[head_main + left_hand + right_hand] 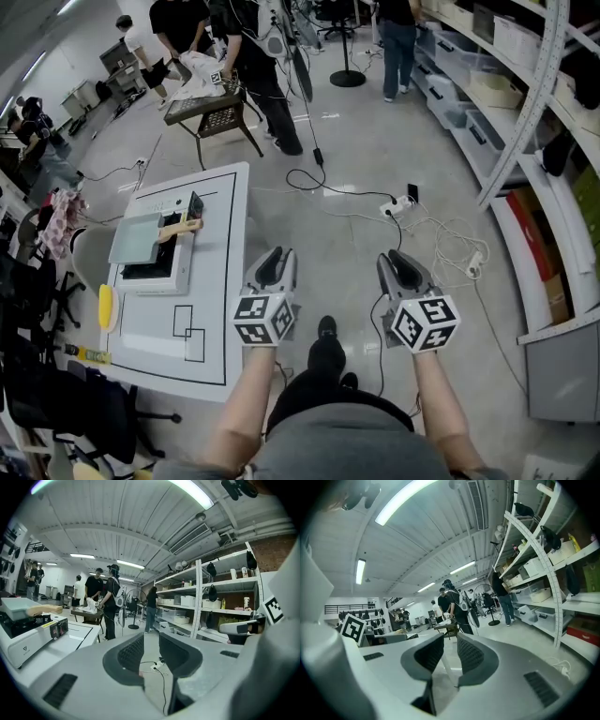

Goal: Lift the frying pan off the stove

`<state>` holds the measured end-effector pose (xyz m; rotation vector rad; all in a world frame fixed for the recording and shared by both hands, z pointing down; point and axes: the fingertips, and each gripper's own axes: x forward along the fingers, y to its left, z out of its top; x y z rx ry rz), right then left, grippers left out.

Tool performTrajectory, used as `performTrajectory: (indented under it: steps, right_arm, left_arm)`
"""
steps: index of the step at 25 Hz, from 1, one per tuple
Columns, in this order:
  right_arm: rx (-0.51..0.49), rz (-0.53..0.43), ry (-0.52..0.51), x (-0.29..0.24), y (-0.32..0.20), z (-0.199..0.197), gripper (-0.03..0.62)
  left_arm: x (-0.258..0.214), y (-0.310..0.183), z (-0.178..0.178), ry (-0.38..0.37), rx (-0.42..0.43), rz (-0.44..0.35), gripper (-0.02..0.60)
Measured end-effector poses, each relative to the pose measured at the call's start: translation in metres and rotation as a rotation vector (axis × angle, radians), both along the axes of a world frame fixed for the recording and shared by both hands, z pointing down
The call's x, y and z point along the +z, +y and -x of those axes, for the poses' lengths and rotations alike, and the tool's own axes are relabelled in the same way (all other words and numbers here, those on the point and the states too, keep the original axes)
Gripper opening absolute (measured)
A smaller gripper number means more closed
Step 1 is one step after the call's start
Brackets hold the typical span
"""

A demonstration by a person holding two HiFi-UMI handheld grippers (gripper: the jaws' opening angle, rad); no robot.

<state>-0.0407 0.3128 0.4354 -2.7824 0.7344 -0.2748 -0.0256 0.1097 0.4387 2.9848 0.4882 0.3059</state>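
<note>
A: Nearest the lens?
B: The left gripper (pixel 277 255) and the right gripper (pixel 397 259), held side by side above the floor. Each has its jaws slightly apart, with nothing between them.
A: And the frying pan (pixel 137 239)?
B: Pale, apparently square — it sits on the stove (pixel 178 274) on the white table (pixel 221 323), left of both grippers and well apart from them.

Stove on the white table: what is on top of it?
A square frying pan with a wooden handle sits on the stove. The pan covers most of the burner beneath.
</note>
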Motion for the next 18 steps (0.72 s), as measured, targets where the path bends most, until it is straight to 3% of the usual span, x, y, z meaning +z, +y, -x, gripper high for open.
performTrajectory:
  steps: [7,18]
  right_arm:
    - [-0.016,0.003,-0.048,0.013,-0.013,-0.047,0.115]
    - [-0.074,-0.005,-0.112,0.026,-0.075,-0.148,0.143]
  left_arm:
    - [0.020,-0.014,-0.047,-0.040,-0.014,0.019,0.141]
    - [0.041,-0.059,-0.137,-0.095,-0.033,0.041,0.166]
